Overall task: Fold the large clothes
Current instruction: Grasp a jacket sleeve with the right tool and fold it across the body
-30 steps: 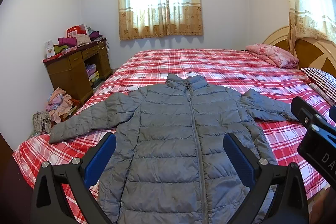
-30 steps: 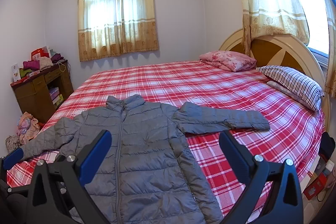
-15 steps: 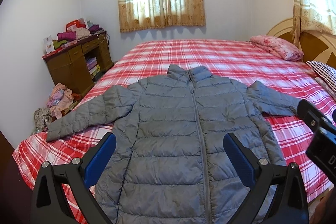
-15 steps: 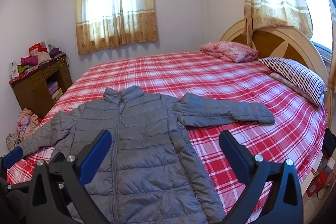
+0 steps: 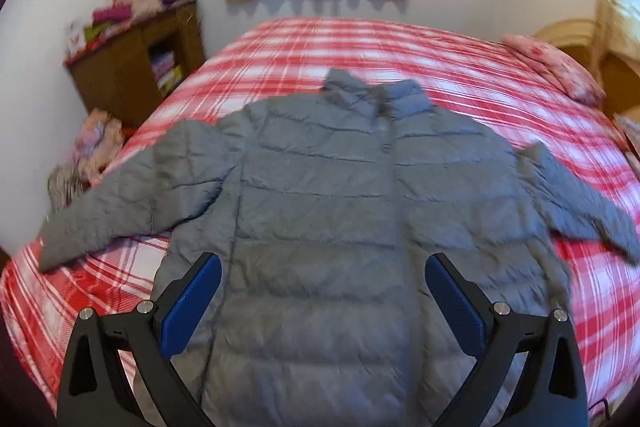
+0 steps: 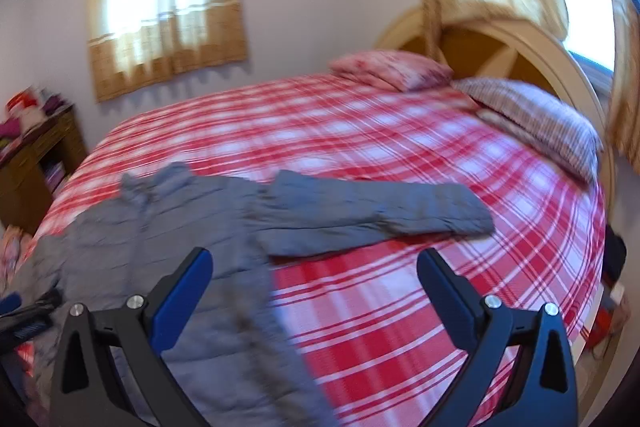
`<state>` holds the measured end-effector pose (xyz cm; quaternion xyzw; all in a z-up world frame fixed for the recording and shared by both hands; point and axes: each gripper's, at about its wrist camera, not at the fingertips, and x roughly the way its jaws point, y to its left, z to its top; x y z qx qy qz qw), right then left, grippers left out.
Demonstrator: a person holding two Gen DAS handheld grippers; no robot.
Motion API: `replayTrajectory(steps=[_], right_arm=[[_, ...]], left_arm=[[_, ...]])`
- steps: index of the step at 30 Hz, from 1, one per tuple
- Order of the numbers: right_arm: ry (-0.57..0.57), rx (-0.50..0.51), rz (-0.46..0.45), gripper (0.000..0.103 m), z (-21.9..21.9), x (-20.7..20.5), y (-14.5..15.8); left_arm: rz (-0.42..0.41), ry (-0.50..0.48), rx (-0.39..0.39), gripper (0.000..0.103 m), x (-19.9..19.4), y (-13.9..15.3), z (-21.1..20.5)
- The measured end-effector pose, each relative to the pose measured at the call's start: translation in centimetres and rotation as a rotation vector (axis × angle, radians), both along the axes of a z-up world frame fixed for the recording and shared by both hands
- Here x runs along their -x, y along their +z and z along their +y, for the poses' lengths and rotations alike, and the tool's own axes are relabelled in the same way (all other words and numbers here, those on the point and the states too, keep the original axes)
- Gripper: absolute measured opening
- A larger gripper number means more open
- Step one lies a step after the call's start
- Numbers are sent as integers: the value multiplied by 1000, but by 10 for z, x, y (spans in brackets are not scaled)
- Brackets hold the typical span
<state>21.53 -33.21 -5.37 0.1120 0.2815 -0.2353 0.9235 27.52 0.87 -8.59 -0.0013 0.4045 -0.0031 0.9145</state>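
Grey quilted puffer jacket (image 5: pixel 360 227) lies flat, front up, both sleeves spread, on red-and-white plaid bedspread (image 6: pixel 360 131). No fold made yet; whole job left (my reading). Left gripper (image 5: pixel 320 291) over jacket hem, jaws wide, empty. Right gripper (image 6: pixel 312 287) by right sleeve (image 6: pixel 380 215), jaws apart, empty. Hem near bed edge; plenty of bare bedspread beyond collar and toward striped pillow (image 6: pixel 532 119).

Both views turned blurred. The left gripper (image 5: pixel 322 291) tipped downward and closed in on the grey jacket (image 5: pixel 340 219), whose body came to fill the span between its wide-spread fingers. The right gripper (image 6: pixel 312 287) swung rightward, so the jacket's body slid past its left finger and the outstretched sleeve (image 6: pixel 376 215) lay ahead of the gap.
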Motion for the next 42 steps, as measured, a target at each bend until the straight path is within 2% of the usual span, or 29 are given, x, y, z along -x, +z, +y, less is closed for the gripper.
replayTrajectory(steps=[3,5,6,9,12,15,18,19,20,22,23,25,26,27,29,31,35,38,42], right_arm=[[-122,-84,12,103,-68,0,-17],[-205,-122,8,99,-113,1,-29],[-256,-141,5,95,-136,2,-36],[-386,-264,-22,92,-204,0,-61],[-468,-360,-18,91,-243,-7,-82],[-482,-380,7,87,-254,-28,-97],[-441,-362,93,83,-248,-55,-111],[-445,-366,119,75,-250,-57,-117],[-464,-378,136,74,-249,-59,-123],[-504,-339,114,69,-244,-57,-126],[-519,-301,139,64,-240,-59,-126],[-510,-233,187,40,-236,-64,-125],[-489,-224,192,32,-236,-67,-125],[-444,-238,183,17,-235,-67,-119],[-419,-216,166,15,-230,-67,-103],[-376,-141,127,14,-219,-71,-78],[-190,-21,27,14,-167,-85,-10],[0,75,-21,14,-94,-103,40],[211,70,-40,14,-3,-133,58]], left_arm=[[-16,94,3,102,-28,-14,37],[-51,139,6,102,-39,-24,62],[-66,149,13,102,-41,-28,70],[-112,168,67,102,-45,-45,101],[-95,212,84,102,-49,-65,119],[-45,249,97,102,-52,-89,128],[10,258,98,102,-52,-111,129],[-5,256,76,102,-49,-114,126],[-18,252,59,102,-47,-113,122],[-12,235,28,102,-47,-115,114],[-3,232,-1,102,-49,-117,110],[2,230,-18,102,-50,-119,109],[4,229,-11,102,-50,-119,111],[3,228,-2,102,-50,-120,113],[0,226,11,102,-48,-120,115],[-1,223,16,102,-48,-119,115],[-10,215,29,102,-45,-119,116],[-23,206,50,102,-40,-118,119],[-45,195,87,102,-34,-117,124]])
